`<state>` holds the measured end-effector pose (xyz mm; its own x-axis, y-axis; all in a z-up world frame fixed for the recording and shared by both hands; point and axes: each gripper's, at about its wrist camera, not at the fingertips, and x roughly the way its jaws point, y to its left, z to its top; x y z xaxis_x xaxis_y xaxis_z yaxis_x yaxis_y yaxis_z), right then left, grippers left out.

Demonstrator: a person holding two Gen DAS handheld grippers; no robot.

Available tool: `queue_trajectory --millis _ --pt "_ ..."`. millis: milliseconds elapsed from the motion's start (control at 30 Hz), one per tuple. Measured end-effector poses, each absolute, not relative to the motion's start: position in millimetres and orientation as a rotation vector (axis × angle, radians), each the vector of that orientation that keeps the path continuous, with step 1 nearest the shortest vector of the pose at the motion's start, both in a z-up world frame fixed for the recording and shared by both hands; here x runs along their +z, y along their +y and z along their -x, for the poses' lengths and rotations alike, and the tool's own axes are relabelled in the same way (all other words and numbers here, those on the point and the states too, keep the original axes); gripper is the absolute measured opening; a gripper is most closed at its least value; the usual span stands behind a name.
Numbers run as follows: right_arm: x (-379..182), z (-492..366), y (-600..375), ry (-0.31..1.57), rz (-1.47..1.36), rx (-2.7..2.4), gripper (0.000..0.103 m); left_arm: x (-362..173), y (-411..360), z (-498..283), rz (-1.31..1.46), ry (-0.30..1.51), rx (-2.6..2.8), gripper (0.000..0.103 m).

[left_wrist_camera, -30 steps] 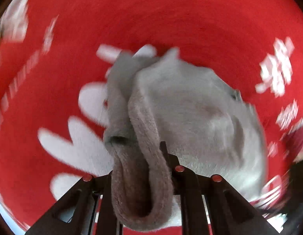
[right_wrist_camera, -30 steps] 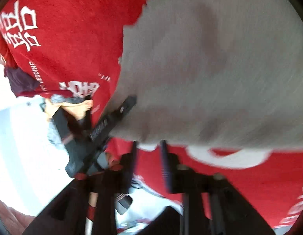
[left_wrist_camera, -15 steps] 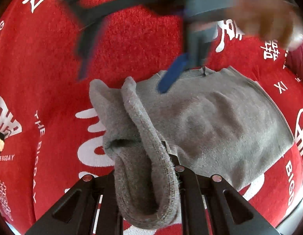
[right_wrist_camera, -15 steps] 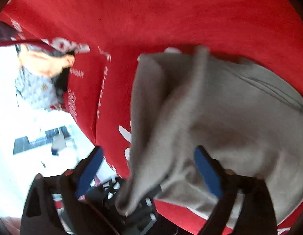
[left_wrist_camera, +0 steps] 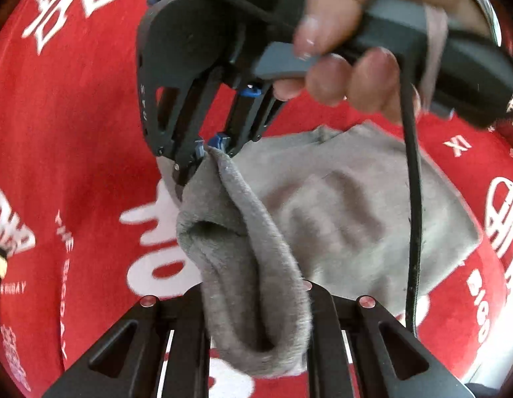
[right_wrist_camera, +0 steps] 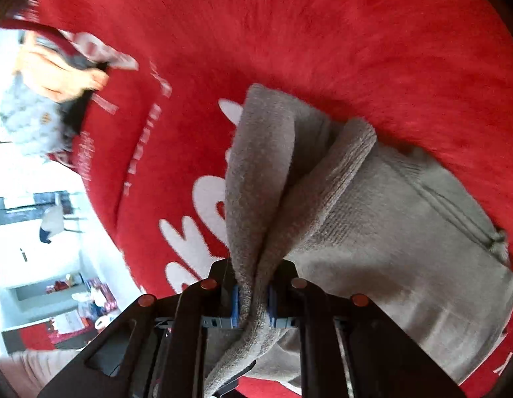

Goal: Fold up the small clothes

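Left wrist view: the left gripper (left_wrist_camera: 256, 301) has its jaws clenched on a thick fold of the grey garment (left_wrist_camera: 349, 219), which spreads beyond them over the red cloth (left_wrist_camera: 74, 132) printed with white lettering. Across from it the right gripper (left_wrist_camera: 208, 146), carried by a hand (left_wrist_camera: 349, 53), pinches the far end of the same raised fold; a black cable (left_wrist_camera: 414, 199) hangs from it.

Right wrist view: the right gripper (right_wrist_camera: 253, 301) has just closed its jaws, and the blue pads (right_wrist_camera: 235, 305) now squeeze the bunched grey edge. The rest of the garment lies to the right on the red cloth.
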<state>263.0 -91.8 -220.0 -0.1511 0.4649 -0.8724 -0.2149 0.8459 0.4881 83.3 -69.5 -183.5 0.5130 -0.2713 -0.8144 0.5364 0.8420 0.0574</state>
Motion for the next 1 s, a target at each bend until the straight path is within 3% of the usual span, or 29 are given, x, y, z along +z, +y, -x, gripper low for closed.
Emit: queue_trajectory --millis 233,400,633,767,867,900,967,1000 --pt "-154.5 -211.8 -205.4 1.371 -0.403 0.616 0.014 -136.8 -144.1 -58.3 -0.353 0.814 -0.639 0.015" --pt "-141.4 -176.1 -301.1 1.281 -0.498 0.526 0.014 -133.0 -211.6 -40.8 -0.392 0.791 -0.749 0.015" --pt "-209.2 -121.2 -399.2 1.319 -0.605 0.313 0.014 -191.5 -302.0 -11.9 -0.472 0.882 -0.850 0.015" --pt "-266.7 -107.6 -424.7 1.373 -0.644 0.209 0.015 -220.8 -321.0 -8.2 -0.495 0.954 -0.846 0.015" --pt "-277.4 -103.9 -432.5 1.345 -0.676 0.187 0.017 -223.0 -308.7 -0.4 -0.473 0.971 -0.844 0.016" --pt "-275.9 -105.0 -431.6 1.334 -0.664 0.172 0.023 -220.2 -305.2 -0.6 -0.473 0.974 -0.843 0.019" --pt "-270.8 -104.3 -435.5 1.335 -0.625 0.120 0.043 -208.3 -292.1 0.6 -0.465 0.986 -0.844 0.053" --pt "-267.9 -103.0 -440.4 1.343 -0.619 0.082 0.046 -200.3 -284.2 2.4 -0.454 0.978 -0.838 0.060"
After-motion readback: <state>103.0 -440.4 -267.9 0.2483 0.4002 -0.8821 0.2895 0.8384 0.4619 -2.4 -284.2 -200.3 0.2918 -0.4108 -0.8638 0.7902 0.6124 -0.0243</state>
